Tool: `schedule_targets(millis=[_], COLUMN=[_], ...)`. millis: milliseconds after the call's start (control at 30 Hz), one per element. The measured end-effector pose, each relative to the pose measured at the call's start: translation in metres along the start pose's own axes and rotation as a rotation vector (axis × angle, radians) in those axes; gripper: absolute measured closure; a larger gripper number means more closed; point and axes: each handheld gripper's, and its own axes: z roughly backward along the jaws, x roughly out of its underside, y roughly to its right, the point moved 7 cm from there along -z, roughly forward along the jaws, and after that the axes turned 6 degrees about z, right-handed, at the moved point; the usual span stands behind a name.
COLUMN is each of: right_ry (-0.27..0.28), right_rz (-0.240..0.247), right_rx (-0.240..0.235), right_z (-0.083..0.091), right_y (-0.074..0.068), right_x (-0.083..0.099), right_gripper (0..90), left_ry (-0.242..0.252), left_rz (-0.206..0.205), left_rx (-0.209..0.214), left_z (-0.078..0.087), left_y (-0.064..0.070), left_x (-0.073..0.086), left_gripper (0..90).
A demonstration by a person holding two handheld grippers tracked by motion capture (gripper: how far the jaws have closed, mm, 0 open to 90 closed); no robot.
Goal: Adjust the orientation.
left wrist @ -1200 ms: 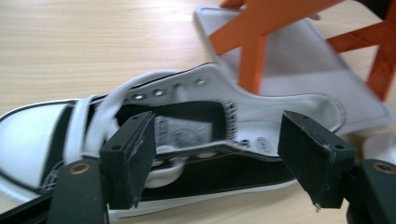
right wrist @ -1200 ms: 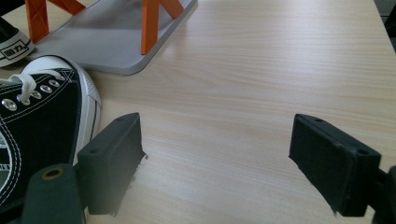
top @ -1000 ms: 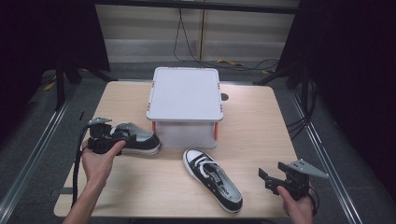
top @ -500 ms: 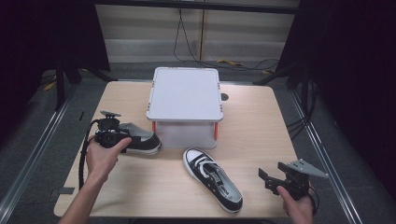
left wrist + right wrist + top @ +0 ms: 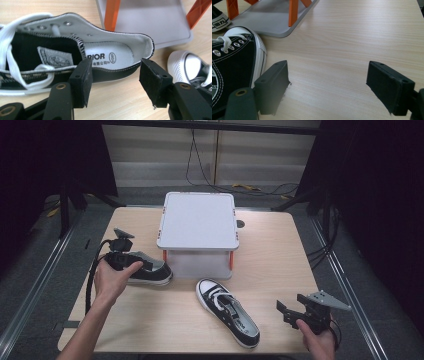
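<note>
Lower right of high view: right claw [image 5: 287, 310] spread wide, idle above bare counter [image 5: 280, 255]. Lower centre: second sneaker [image 5: 227, 311] lies flat on the counter, untouched. Middle left: left claw [image 5: 131, 262] spread, jaws astride the heel rim of the first sneaker [image 5: 75, 47], not yet pinching. Behind both: lidded grey box [image 5: 198, 222], closed. Judgement: grasp pending; neither shoe lifted or placed.

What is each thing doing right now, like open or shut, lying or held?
left gripper: open, jaws at the side wall of the left shoe, not clamped.
right gripper: open, holding nothing, over bare table.
left shoe: on the table by the box, not lifted.
right shoe: upright on its sole, untouched.
storage box: lid on, shut.
</note>
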Motion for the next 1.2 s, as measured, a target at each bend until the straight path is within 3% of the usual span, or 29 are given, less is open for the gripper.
schedule_targets(millis=[67,133,167,233,367,433,500,600,800,867,967,1033,1200], right_ry=[-0.005,-0.009,-0.009,-0.009,-0.017,-0.018,-0.017,-0.019,-0.023,-0.026,-0.03,-0.032,-0.034], right_rz=[0.0,-0.001,-0.002,-0.001,-0.001,0.004,0.003,-0.001,-0.004,-0.001,0.001,-0.006,-0.006], right_rx=[-0.004,-0.006,-0.005,-0.004,-0.006,-0.008,-0.007,-0.005,-0.003,-0.005,-0.005,-0.003,0.004], right_z=[-0.001,-0.002,-0.002,-0.002,-0.002,-0.002,-0.002,-0.001,-0.001,-0.002,-0.002,-0.002,-0.002], right_y=[0.0,0.0,0.0,0.0,0.0,0.0,0.0,0.001,0.003,0.002,0.002,0.002,0.003], right_x=[0.001,0.002,0.001,0.002,0.002,0.002,0.002,0.003,0.004,0.004,0.004,0.004,0.005], right_gripper=[17.6,17.7,17.6,17.7,17.9,17.9,17.9,17.9,17.9,18.0,18.0,18.0,18.2], left_ry=[-0.021,-0.015,-0.02,-0.035,-0.115,-0.112,-0.13,-0.12,-0.151,-0.15,-0.154,-0.148,-0.115], left_rz=[0.005,0.007,-0.027,-0.042,-0.078,-0.12,-0.133,-0.143,-0.155,-0.138,-0.164,-0.166,-0.218], left_rx=[-0.004,0.032,0.046,0.059,0.037,0.021,0.005,0.001,0.014,0.024,-0.002,0.002,0.009], left_z=[-0.003,-0.004,-0.002,-0.002,-0.011,-0.017,-0.027,-0.034,-0.048,-0.048,-0.043,-0.038,-0.02], left_y=[0.003,0.01,0.015,0.021,0.032,0.033,0.031,0.03,0.027,0.025,0.021,0.02,0.018], left_x=[-0.001,-0.004,-0.006,-0.008,-0.006,-0.007,-0.007,-0.006,0.002,0.003,0.007,0.009,0.012], left_gripper=[48.0,46.8,45.1,42.0,41.4,44.7,44.0,42.8,42.2,40.1,53.4,57.2,62.4])
